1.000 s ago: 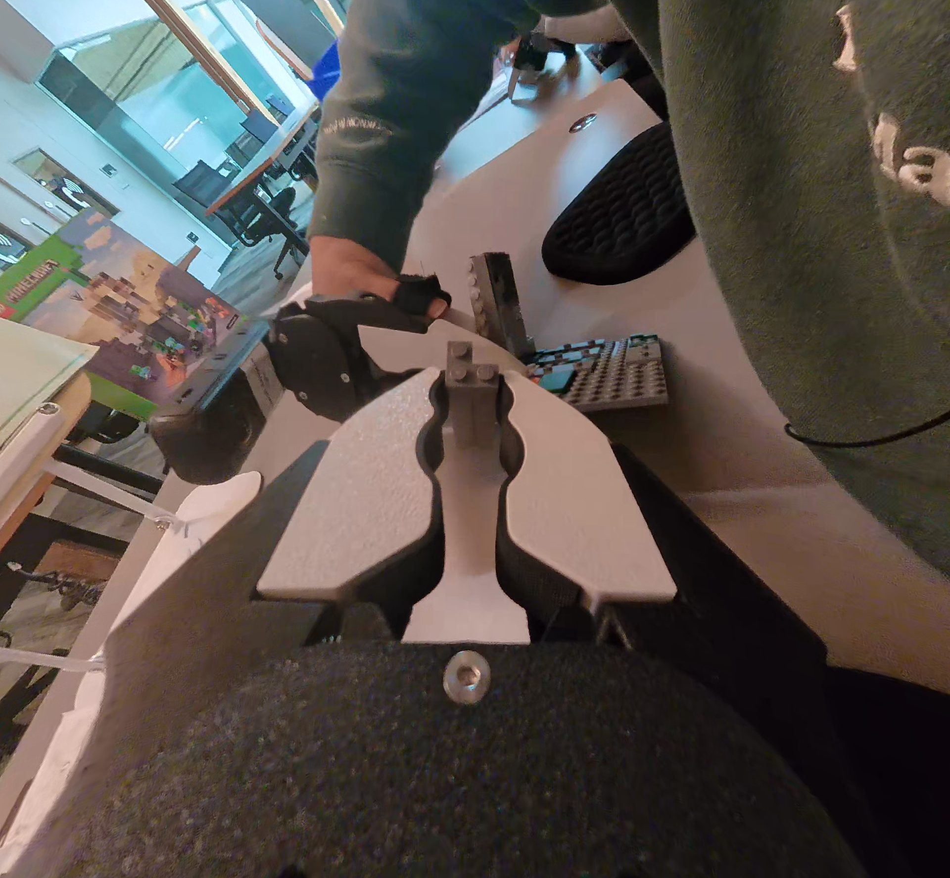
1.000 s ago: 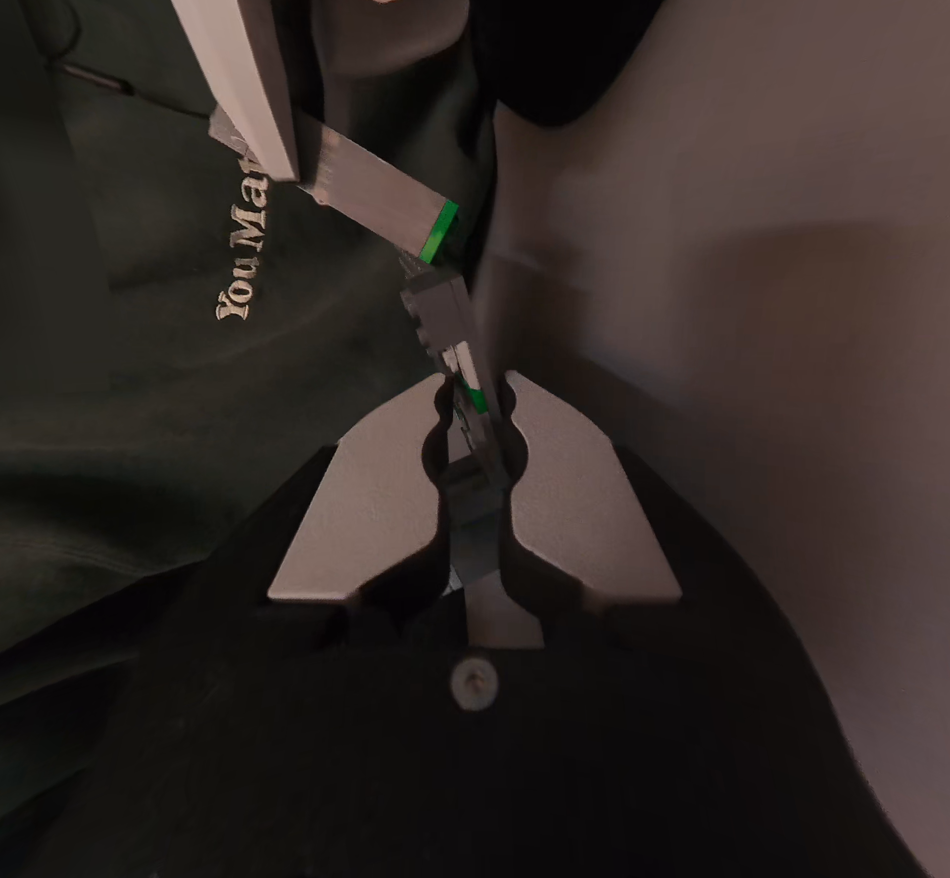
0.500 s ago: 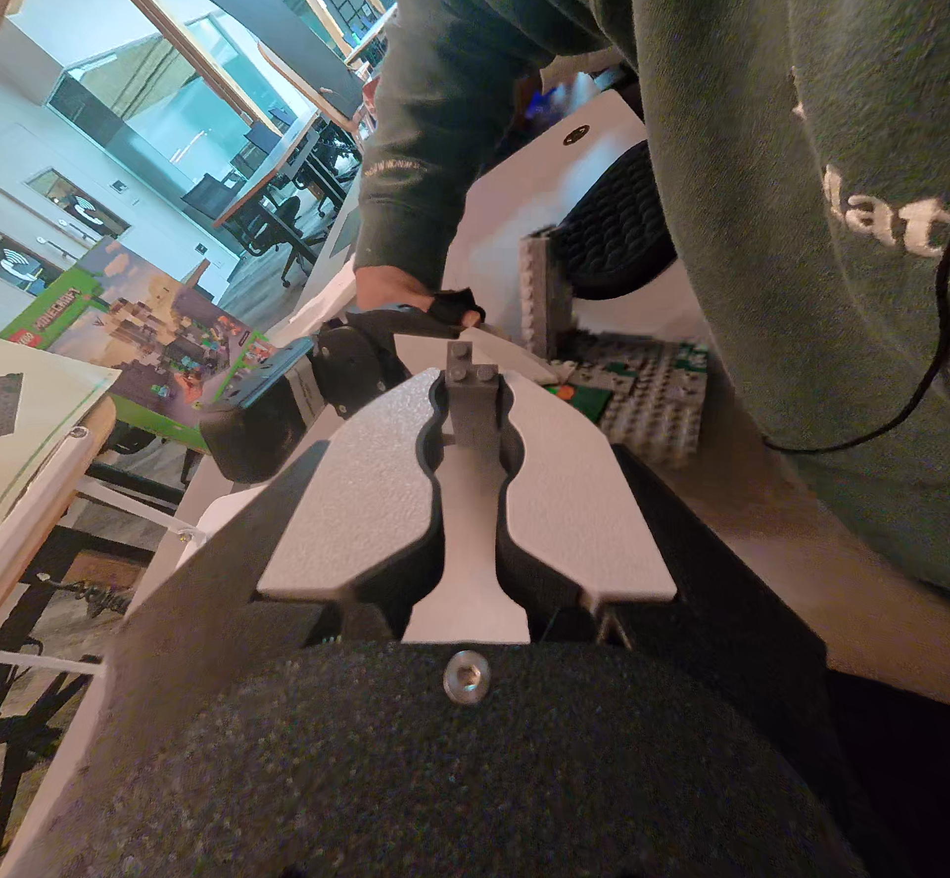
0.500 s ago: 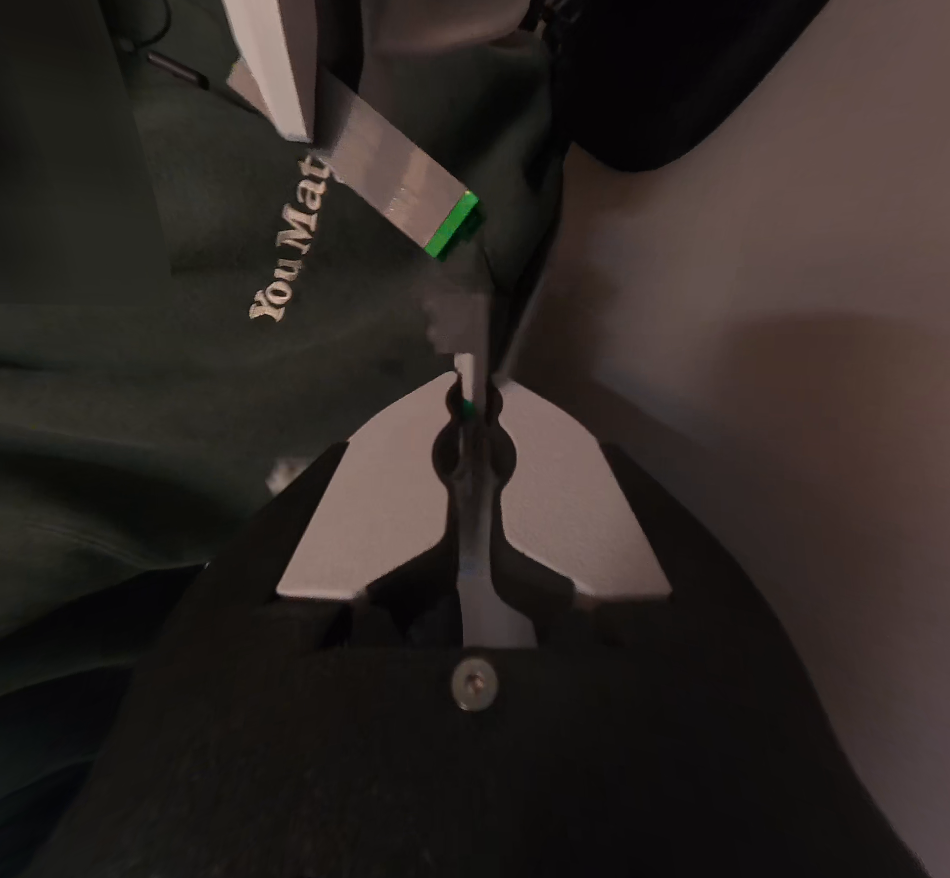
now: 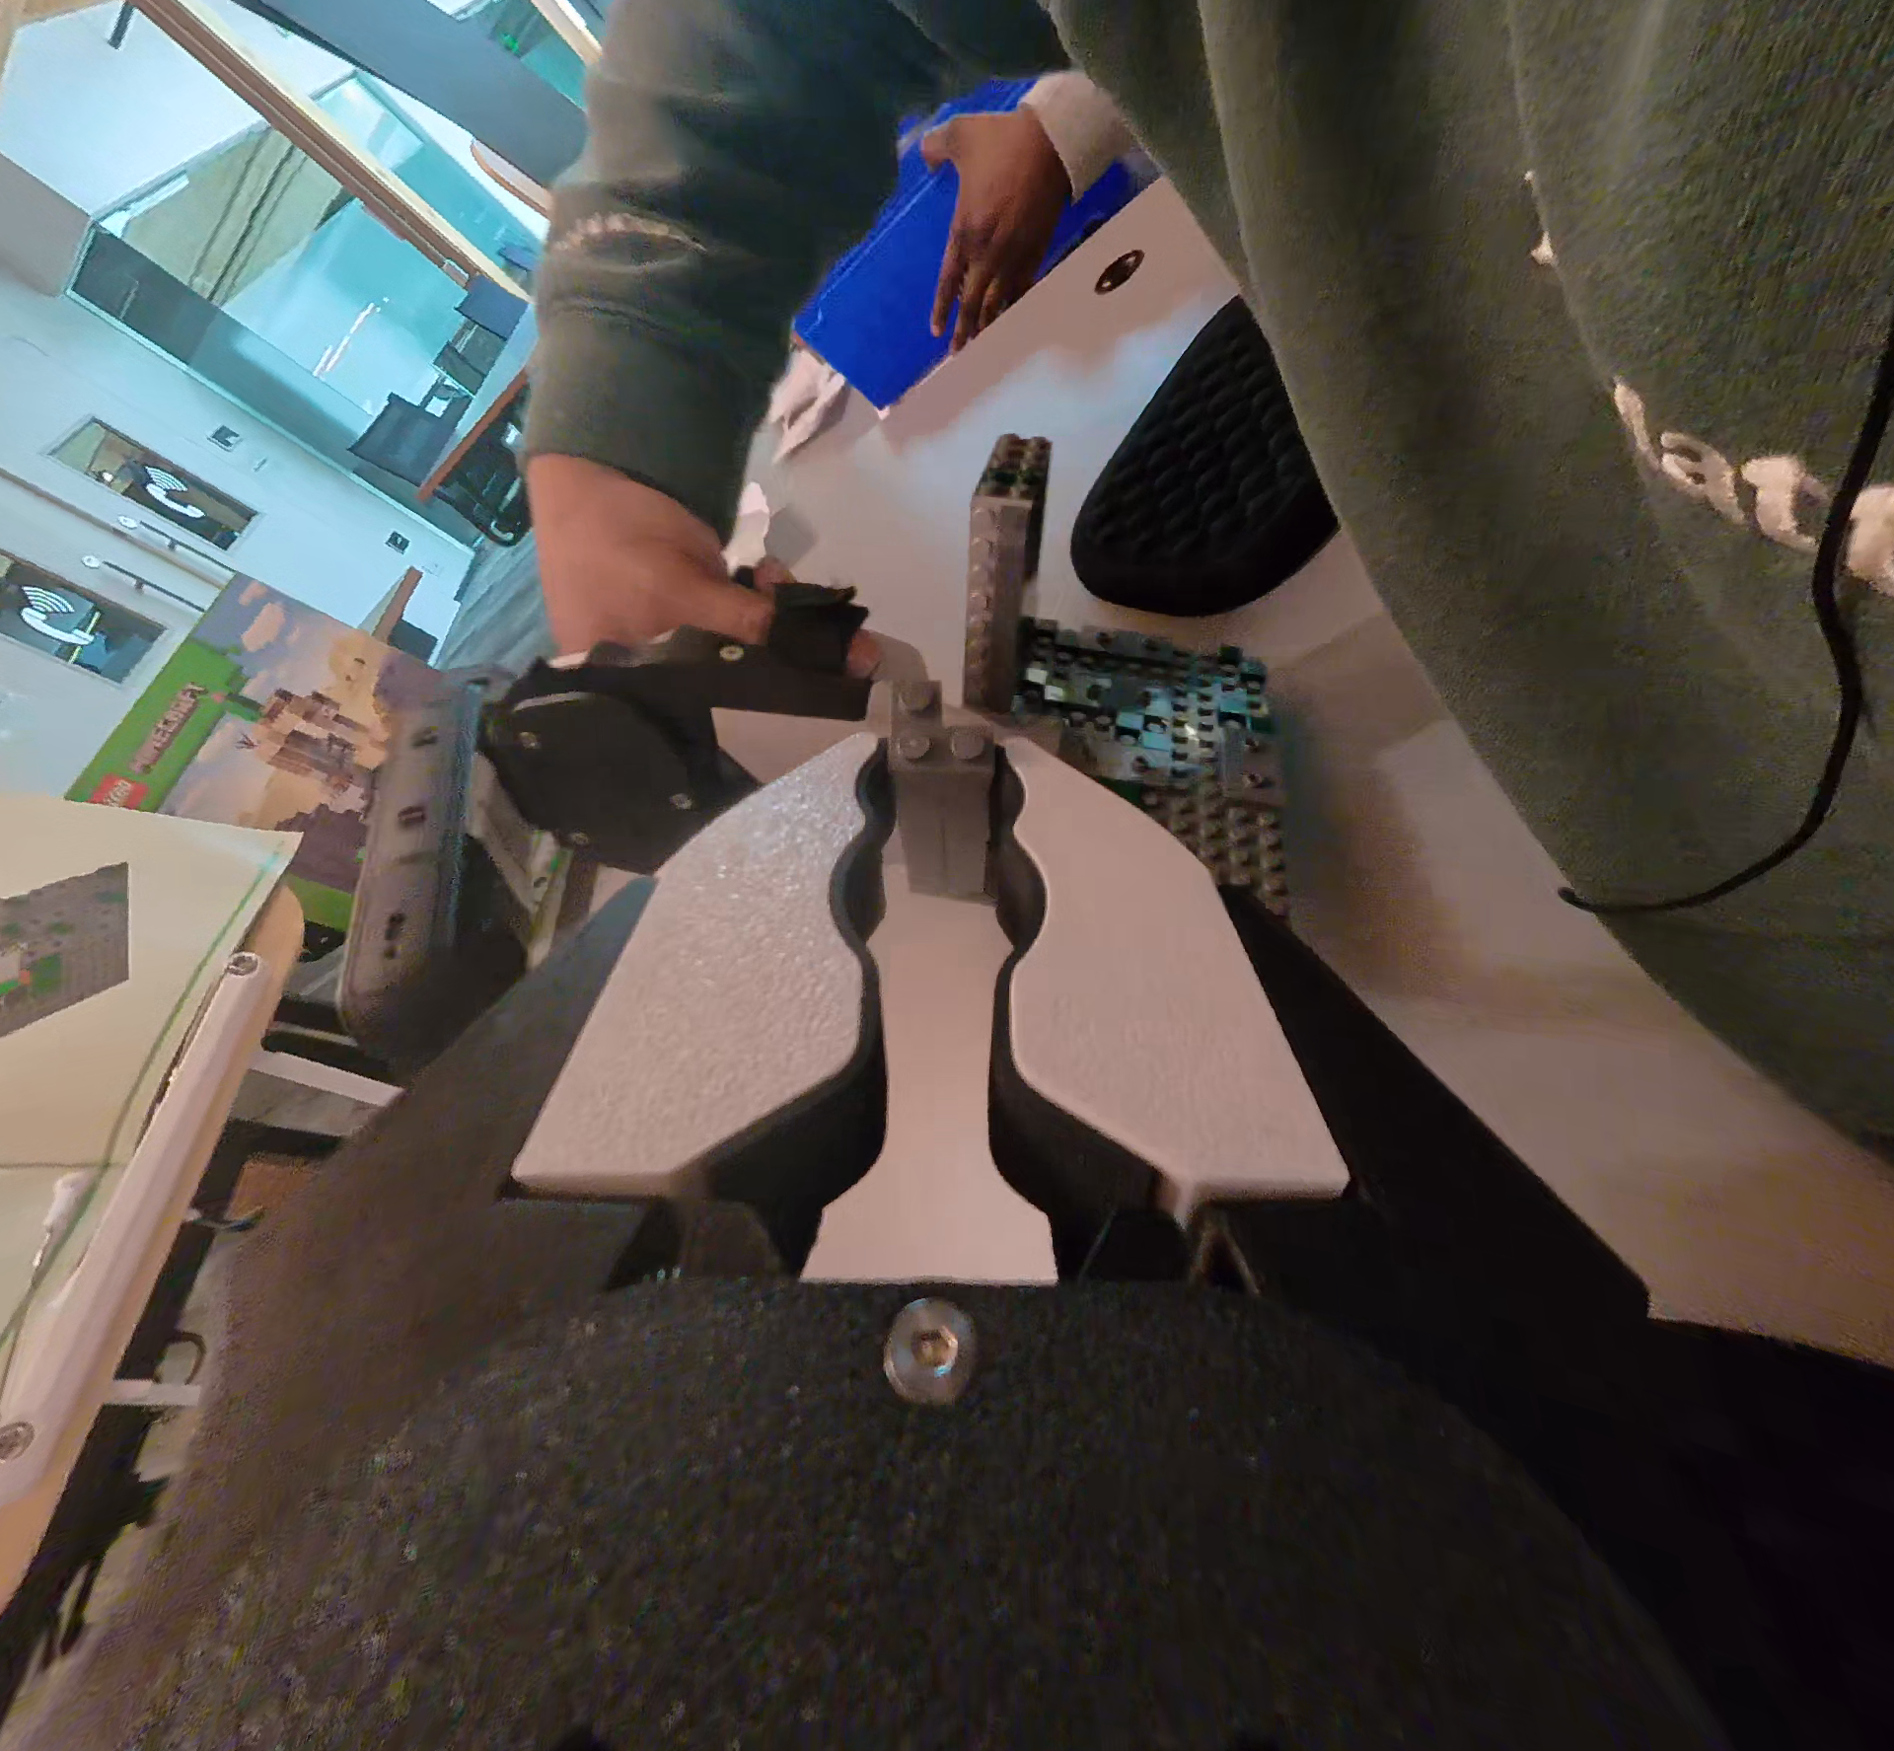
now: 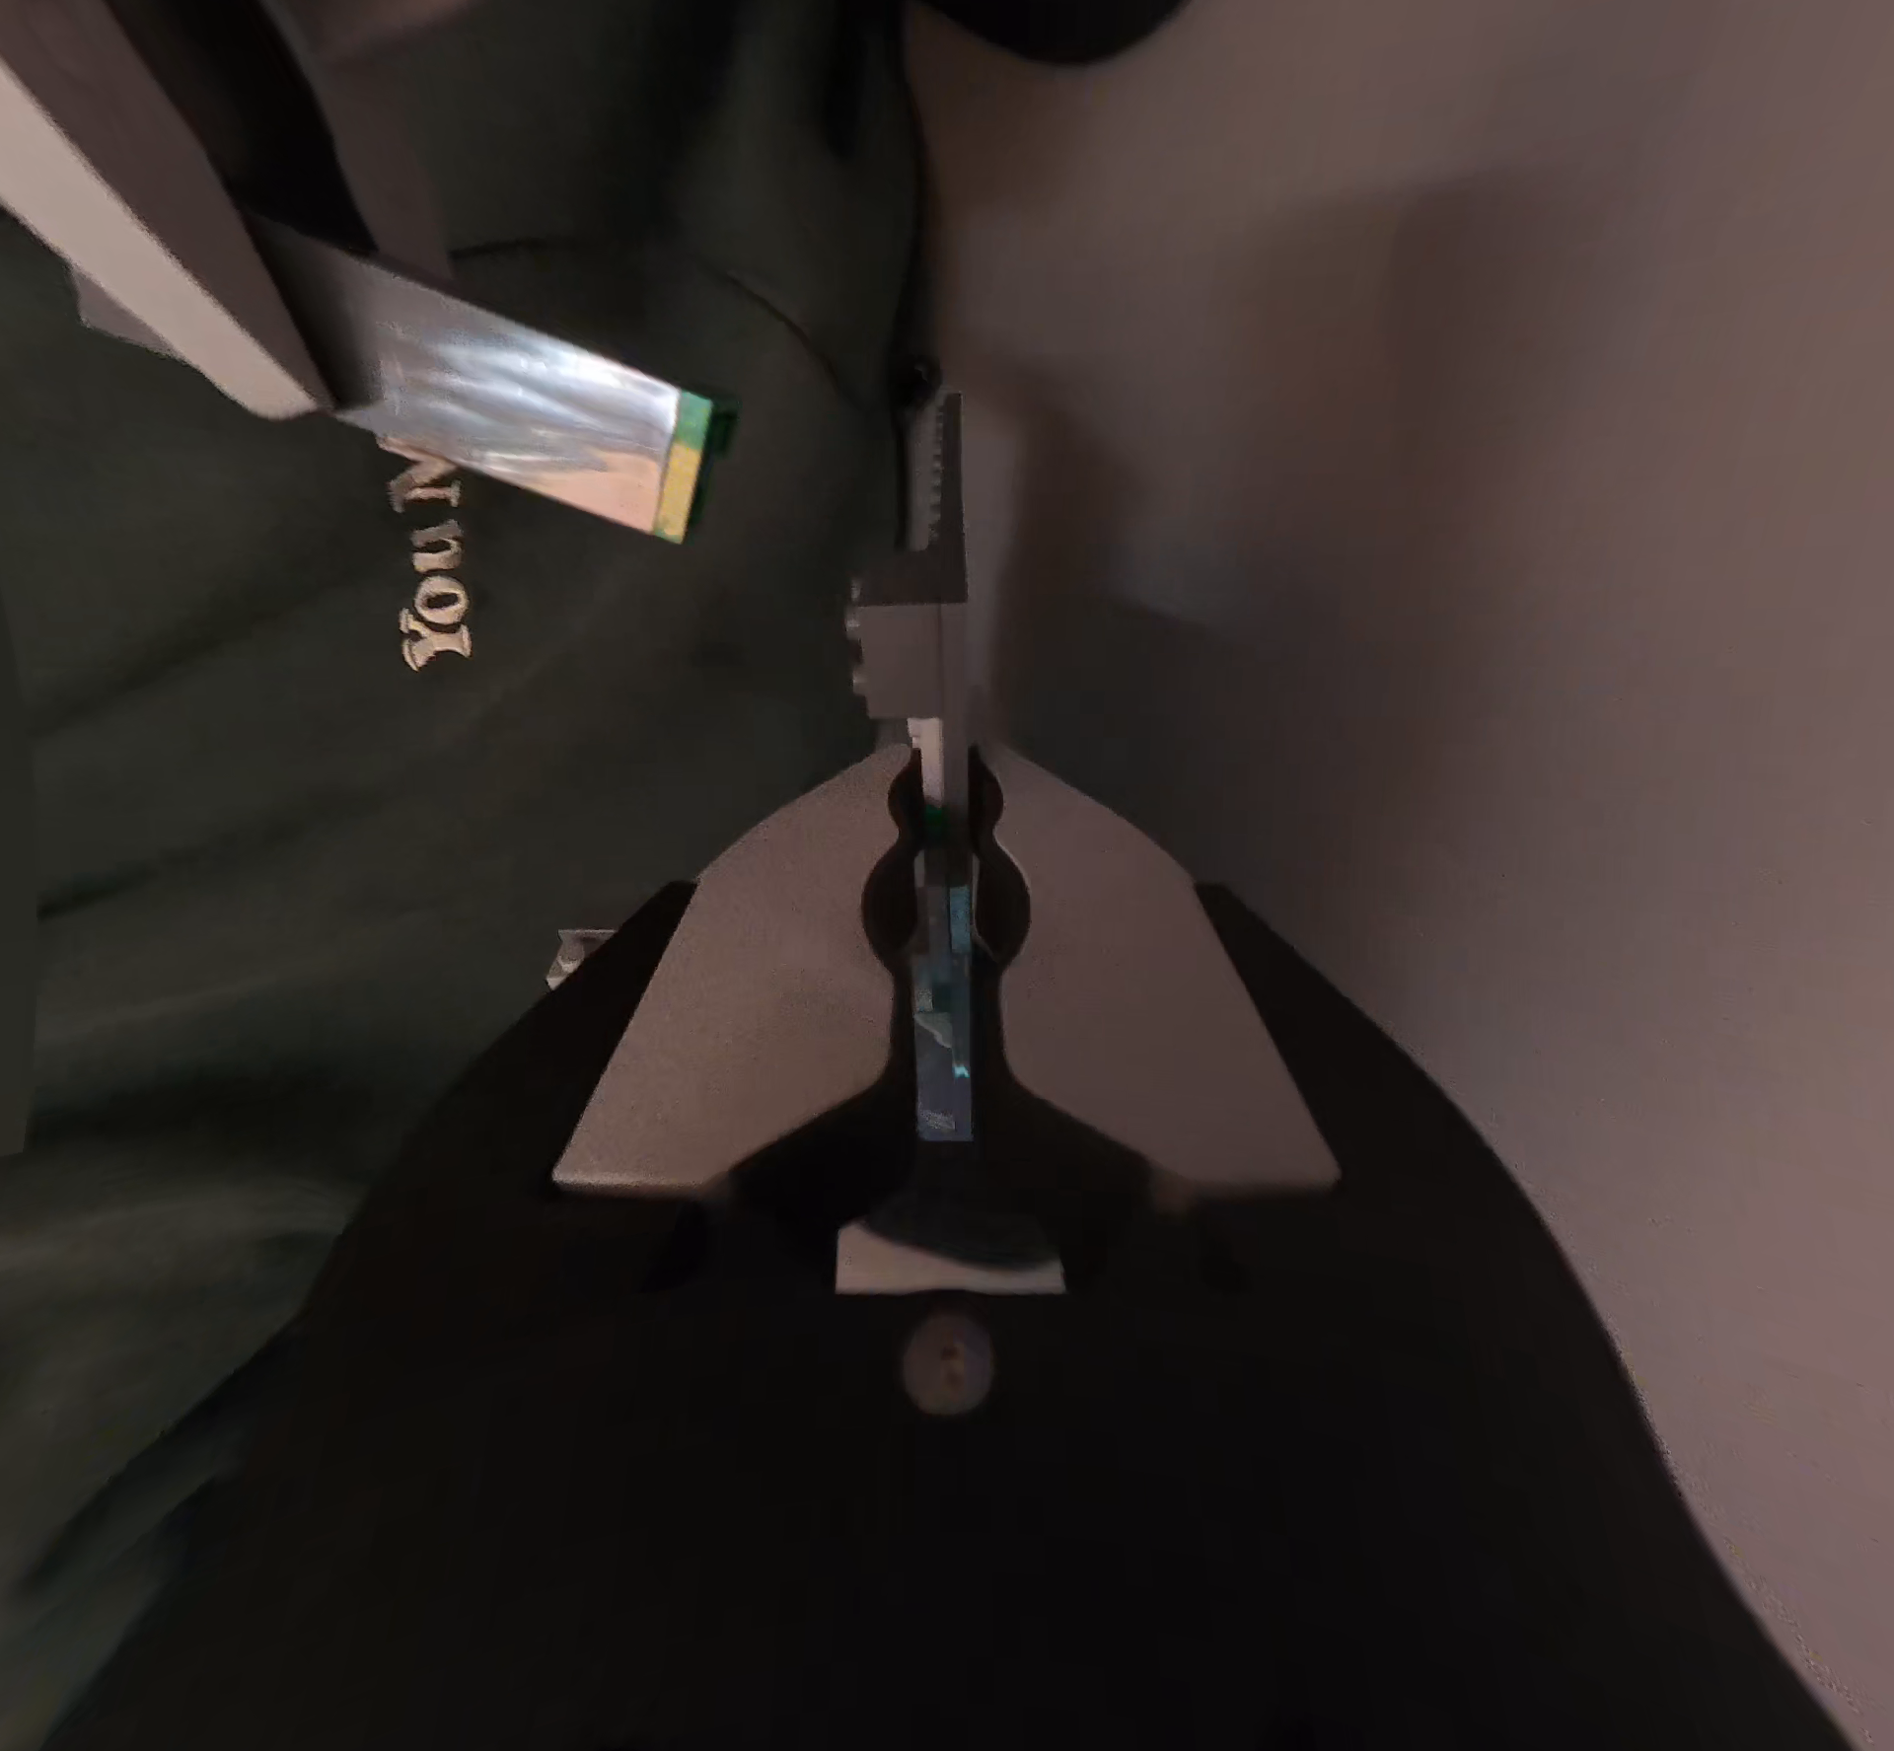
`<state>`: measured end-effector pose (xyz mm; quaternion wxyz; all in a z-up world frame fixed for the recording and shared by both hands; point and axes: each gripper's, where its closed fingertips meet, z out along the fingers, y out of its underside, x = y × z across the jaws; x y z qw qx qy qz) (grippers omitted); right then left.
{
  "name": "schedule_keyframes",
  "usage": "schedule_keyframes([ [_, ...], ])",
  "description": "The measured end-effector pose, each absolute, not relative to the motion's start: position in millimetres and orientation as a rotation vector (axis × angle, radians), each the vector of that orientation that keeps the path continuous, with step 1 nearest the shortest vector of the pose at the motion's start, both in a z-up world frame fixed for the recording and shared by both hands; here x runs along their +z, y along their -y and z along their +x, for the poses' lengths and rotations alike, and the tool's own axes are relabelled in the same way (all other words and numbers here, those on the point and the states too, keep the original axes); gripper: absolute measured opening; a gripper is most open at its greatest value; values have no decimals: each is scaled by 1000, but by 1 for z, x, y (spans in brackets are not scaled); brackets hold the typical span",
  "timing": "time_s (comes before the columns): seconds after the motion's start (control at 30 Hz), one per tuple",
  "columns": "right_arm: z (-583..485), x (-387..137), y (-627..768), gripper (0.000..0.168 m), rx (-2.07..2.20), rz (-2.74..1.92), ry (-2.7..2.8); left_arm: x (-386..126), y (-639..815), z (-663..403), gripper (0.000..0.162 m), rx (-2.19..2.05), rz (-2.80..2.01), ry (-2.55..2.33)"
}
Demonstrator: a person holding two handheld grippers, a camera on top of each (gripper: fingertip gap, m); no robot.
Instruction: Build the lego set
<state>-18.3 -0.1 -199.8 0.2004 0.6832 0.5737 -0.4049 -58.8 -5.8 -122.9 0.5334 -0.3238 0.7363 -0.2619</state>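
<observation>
My left gripper (image 5: 938, 764) is shut on a stepped grey lego piece (image 5: 935, 810) whose studs stick out past the fingertips. Just beyond it, my right gripper (image 5: 656, 738) holds the lego build: a grey baseplate with dark and teal tiles (image 5: 1158, 728) and an upright grey wall (image 5: 1004, 574). In the right wrist view, my right gripper (image 6: 943, 769) is shut on the baseplate (image 6: 948, 984), seen edge-on, with the wall (image 6: 912, 646) ahead. The grey piece (image 6: 533, 431), with a green end, hangs at the upper left, apart from the build.
The person's green sweatshirt (image 5: 1537, 369) fills the right side. A black mesh seat (image 5: 1199, 482) lies behind the build. Another person's hand (image 5: 989, 216) rests on a blue bin (image 5: 902, 308). The lego box (image 5: 256, 738) and an instruction sheet (image 5: 92, 933) are at the left. My hands' fingertips stand some 9 cm from each other.
The grey piece has drawn away to the left of the build. The build has turned edge-on in the right gripper. A hand on a blue bin has come into view behind.
</observation>
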Motion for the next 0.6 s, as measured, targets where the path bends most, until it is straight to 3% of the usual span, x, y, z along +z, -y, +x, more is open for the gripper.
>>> schedule_keyframes([
  [0.27, -11, -197, -11, 5, -808, 1991, -1609, -129, 6, -43, 17, -483, -701, -1808],
  [0.6, -11, -194, -19, 5, -692, 2073, -1621, -144, -2, -38, 17, -245, -665, -1866],
])
